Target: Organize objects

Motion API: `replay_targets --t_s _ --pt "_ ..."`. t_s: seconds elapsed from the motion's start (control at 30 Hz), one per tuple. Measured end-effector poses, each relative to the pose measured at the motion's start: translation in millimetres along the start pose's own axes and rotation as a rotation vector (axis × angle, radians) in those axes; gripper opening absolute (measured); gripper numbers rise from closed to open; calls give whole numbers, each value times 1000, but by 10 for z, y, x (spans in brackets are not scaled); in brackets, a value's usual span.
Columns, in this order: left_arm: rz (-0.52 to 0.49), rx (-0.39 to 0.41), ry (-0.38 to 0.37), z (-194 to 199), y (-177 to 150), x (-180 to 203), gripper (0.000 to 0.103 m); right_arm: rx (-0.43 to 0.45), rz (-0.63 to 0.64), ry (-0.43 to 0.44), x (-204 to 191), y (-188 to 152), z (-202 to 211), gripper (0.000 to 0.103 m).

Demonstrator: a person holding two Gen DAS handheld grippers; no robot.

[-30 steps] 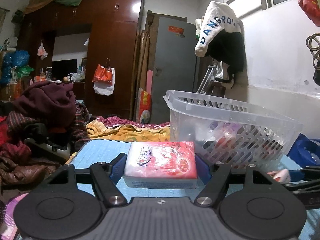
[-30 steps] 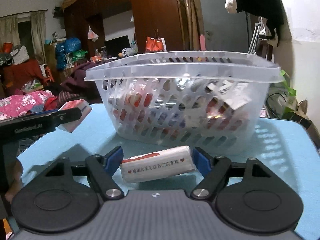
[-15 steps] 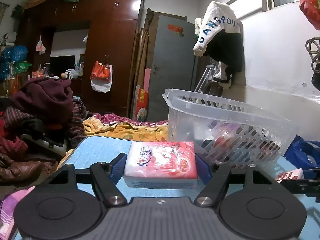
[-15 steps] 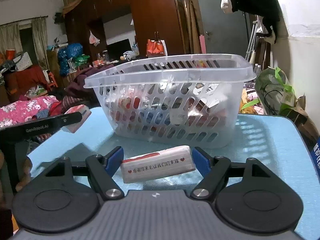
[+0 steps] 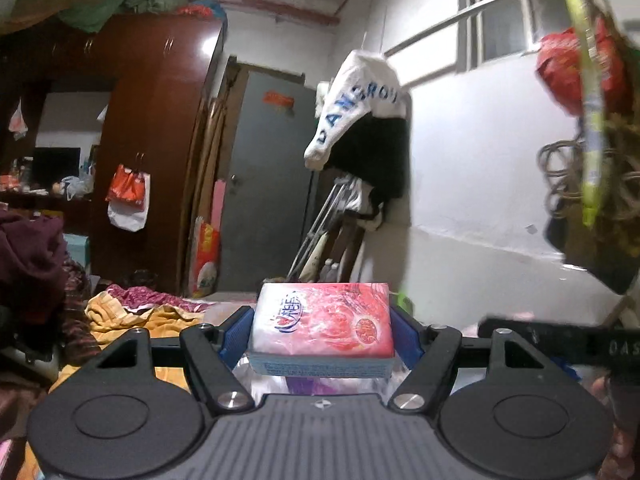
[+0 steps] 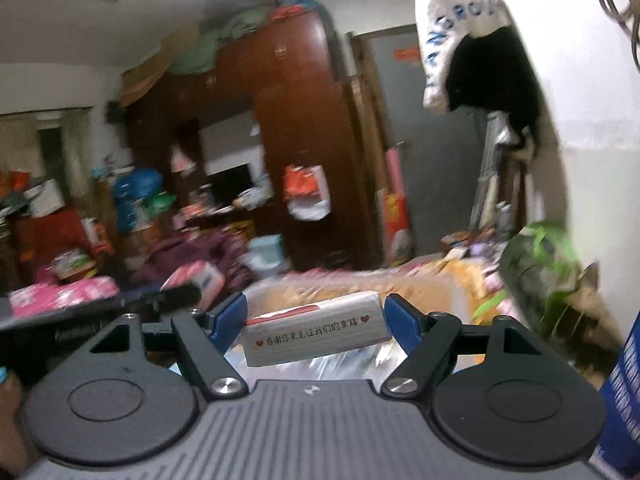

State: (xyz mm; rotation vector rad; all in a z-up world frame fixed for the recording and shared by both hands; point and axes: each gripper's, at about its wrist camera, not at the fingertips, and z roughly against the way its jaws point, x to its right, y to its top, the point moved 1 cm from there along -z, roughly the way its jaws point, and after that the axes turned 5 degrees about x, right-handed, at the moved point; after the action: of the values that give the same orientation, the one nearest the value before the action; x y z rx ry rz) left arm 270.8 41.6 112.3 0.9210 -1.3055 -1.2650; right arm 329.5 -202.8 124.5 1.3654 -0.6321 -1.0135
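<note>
My left gripper (image 5: 322, 330) is shut on a red and white tissue pack (image 5: 322, 322) and holds it high in the air. Under the pack a little clear plastic and purple packaging (image 5: 308, 382) shows. My right gripper (image 6: 316, 326) is shut on a white pack with a line of printed characters and small hearts (image 6: 316, 334), also raised. The left gripper with its tissue pack (image 6: 196, 280) shows at the left of the right wrist view. The right gripper's arm (image 5: 560, 338) crosses the right of the left wrist view.
A brown wardrobe (image 5: 152, 152) and a grey door (image 5: 268, 184) stand at the back. A white and black garment (image 5: 360, 128) hangs on the right wall. Piled clothes and bedding (image 5: 132, 312) lie at the left. A green plastic bag (image 6: 536, 260) sits at the right.
Both grippers have risen with their packs still held. The basket and the blue table have dropped out of the middle of both views. The right wrist view is now blurred by motion.
</note>
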Motion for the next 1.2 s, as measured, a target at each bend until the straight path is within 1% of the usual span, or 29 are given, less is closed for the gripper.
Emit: replay_targets --t_s 0.07,0.1,0.13,0.17,0.23,0.27,0.37,0.4,0.47,0.57,0.6,0.7,0.77,0.83,0.93,1.0,1.13,1.2 --pt "14 -66 37 -296 44 -19 75 -20 10 -30 75 81 -327 79" --pt "21 -99 41 -421 24 -47 75 -30 11 -66 118 82 -500 79" --pt "22 -122 42 -533 -13 -70 75 -29 30 -84 136 63 -625 81" --pt "12 -142 47 -644 -53 -93 77 -39 50 -101 156 25 -763 89" --pt "0 -186 68 -796 -121 -158 85 -61 60 -120 195 -60 -918 100" --pt "0 -191 69 -804 -151 -200 91 -65 54 -126 210 -100 -937 100" --pt "-15 -168 33 -659 -205 -263 93 -80 47 -97 232 -180 -811 103" --pt "-31 -161 19 -587 -195 -259 96 -81 58 -94 213 -181 -736 103" --pt "-69 -128 5 -381 -184 -229 103 -67 97 -104 162 -214 -570 103" --pt "-118 -65 15 -118 -158 -117 103 -46 164 -132 75 -251 -289 103" --pt "-134 -60 24 -71 -150 -84 103 -44 183 -163 32 -274 -230 103" --pt "-171 -92 50 -3 -117 -10 103 -42 210 -233 -91 -343 -50 103" --pt "-169 -110 53 42 -114 4 103 -37 228 -253 -164 -378 73 103" --pt "-160 -124 70 84 -114 15 103 -16 211 -266 -173 -382 172 103" --pt "-143 -147 91 107 -144 10 103 -18 133 -255 -57 -370 177 103" --pt "-145 -162 98 111 -176 31 103 -45 120 -239 -5 -386 127 103" --pt "-134 -185 76 112 -223 53 103 -60 128 -258 56 -439 89 103" --pt "-110 -202 53 96 -247 49 103 -65 106 -248 85 -442 103 103"
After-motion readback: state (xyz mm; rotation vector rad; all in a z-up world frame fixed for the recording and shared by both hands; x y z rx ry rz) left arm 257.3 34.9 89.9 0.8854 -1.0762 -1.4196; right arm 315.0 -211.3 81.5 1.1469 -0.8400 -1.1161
